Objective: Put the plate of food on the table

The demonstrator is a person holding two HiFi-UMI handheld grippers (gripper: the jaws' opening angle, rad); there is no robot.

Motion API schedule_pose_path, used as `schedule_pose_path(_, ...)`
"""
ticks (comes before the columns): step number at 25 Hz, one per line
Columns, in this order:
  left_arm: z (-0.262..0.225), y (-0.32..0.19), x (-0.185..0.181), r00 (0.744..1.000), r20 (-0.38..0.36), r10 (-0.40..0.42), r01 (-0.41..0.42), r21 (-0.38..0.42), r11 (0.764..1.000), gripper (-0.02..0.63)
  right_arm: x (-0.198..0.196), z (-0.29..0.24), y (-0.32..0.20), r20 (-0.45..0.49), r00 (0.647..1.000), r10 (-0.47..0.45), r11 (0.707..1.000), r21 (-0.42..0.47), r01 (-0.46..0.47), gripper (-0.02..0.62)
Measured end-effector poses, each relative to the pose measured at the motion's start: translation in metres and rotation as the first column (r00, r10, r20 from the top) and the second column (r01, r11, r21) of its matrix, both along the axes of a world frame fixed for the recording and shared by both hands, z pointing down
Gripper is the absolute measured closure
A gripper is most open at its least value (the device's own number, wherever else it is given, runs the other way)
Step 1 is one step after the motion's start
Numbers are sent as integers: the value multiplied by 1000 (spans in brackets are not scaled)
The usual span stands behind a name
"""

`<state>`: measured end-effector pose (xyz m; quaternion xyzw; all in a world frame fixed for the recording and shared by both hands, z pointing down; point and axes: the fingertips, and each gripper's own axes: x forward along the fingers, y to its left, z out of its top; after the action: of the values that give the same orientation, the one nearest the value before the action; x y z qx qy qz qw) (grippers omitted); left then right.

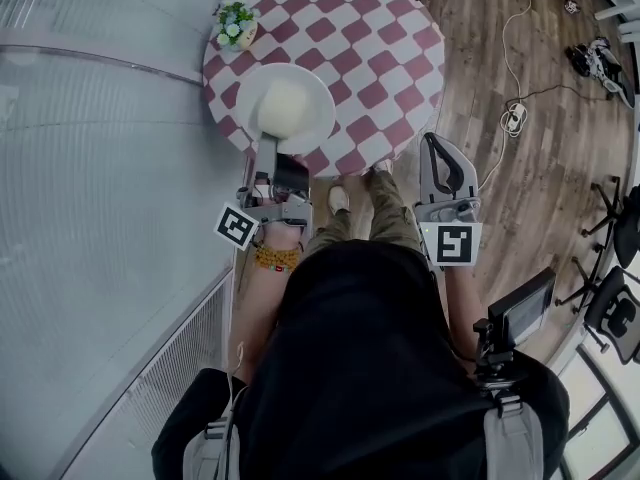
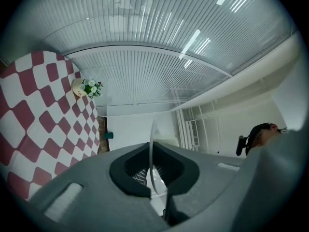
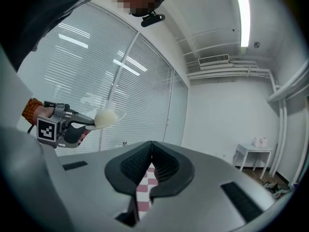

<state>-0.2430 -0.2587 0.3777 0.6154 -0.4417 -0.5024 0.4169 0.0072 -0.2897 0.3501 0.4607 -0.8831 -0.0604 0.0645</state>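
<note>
My left fingers [image 2: 131,169] are clamped on the rim of the plate [image 2: 151,149]; my right fingers [image 3: 169,164] are pressed together on nothing.
The white plate carries a pale mound of food [image 1: 283,106] and is over the near left edge of the round red-and-white checked counter [image 1: 375,58], apart from the small flower pot [image 1: 236,24]. I cannot tell whether it touches down.

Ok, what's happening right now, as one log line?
left gripper: shut on plate rim | plate: food on it, held over checkered table | right gripper: shut, empty
</note>
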Motion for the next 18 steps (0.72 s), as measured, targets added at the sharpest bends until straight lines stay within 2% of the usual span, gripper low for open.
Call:
schedule_pose_path(3, 18, -4, 7, 1000, 5, 9, -9, -45, 999, 594, 12, 10, 4, -25, 999, 22, 1000, -21, -23, 586)
schedule_pose_path(6, 29, -32, 14, 1000, 3, 20, -20, -85, 996, 594, 26, 13, -16, -40, 998, 53, 998, -42, -54, 586)
schedule_pose_path(11, 49, -64, 27, 999, -35, 23, -27, -135, 990, 594, 50, 16, -37, -56, 992, 110, 992, -61, -114, 586)
schedule_pose_path(18, 83, -104, 40, 997, -12, 72, -73, -175, 982, 594, 61, 37, -43, -56, 989, 139, 986, -86, -144, 586)
